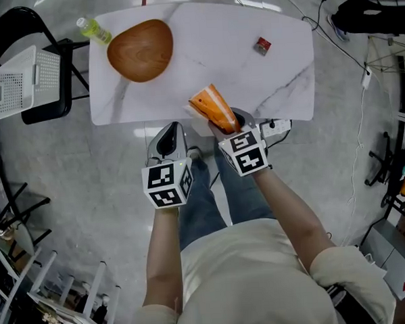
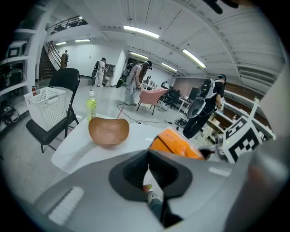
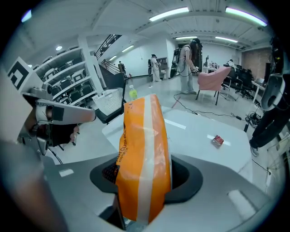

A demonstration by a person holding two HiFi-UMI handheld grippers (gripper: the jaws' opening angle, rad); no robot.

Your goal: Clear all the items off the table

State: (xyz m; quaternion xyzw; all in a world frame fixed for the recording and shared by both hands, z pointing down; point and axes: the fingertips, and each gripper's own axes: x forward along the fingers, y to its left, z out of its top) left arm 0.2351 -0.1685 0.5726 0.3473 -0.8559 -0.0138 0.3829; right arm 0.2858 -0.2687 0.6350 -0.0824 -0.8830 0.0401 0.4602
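Right tongs (image 3: 141, 181) grasping orange packet (image 3: 142, 145), lower end hidden | left tongs (image 2: 148, 171) clenched

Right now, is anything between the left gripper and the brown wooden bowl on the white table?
Nothing visible does. Only bare white table lies between the shut left gripper and the brown wooden bowl; the orange bag in the right gripper is off to the side.

The lower end of the orange packet (image 3: 142, 158) is hidden between the jaws of the right gripper (image 3: 141, 186). The print on 1 small red item (image 1: 263, 45), near the tabletop's far right corner, is too small to be read.
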